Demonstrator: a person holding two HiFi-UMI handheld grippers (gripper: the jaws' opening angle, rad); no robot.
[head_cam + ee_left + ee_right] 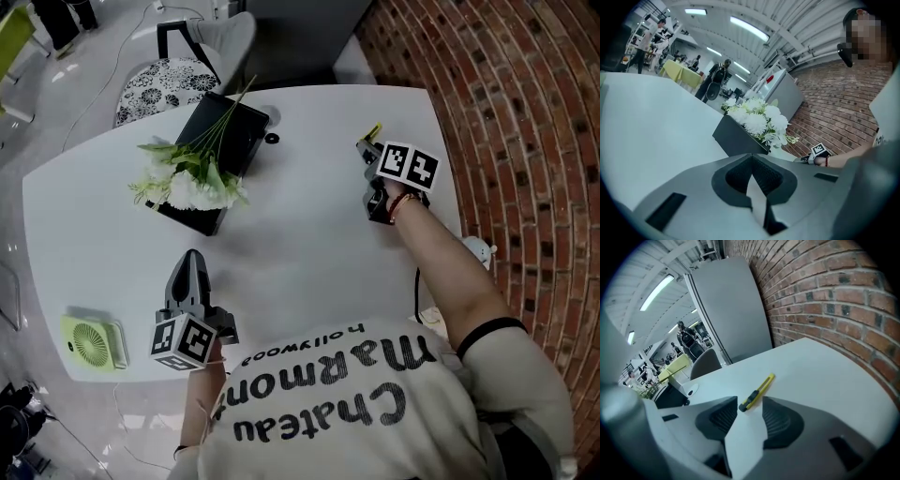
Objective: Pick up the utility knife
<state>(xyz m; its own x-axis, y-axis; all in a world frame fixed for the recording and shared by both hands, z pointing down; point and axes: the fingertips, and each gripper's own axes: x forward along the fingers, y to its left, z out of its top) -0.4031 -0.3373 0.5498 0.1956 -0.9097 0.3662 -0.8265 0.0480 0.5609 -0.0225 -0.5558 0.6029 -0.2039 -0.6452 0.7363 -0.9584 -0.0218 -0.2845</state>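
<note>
**Open jaws over the knife**

The right hand-held gripper (750, 403) is released, its jaws apart and angled down at the white surface (811, 366). The yellow utility knife (758, 391) lies flat there. Its dark near end sits between the jaw tips, with no pad pressing it. The left hand-held gripper (751, 160) is clenched on nothing.

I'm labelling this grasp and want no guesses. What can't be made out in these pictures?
Right gripper view: whether the blade of the yellow-and-black utility knife is out; that end is too small.
Head view: most of that knife, hidden behind the right tool and its marker cube; only a yellow end shows.
Head view: what the small black round thing beside the flat black box is; too small.
</note>
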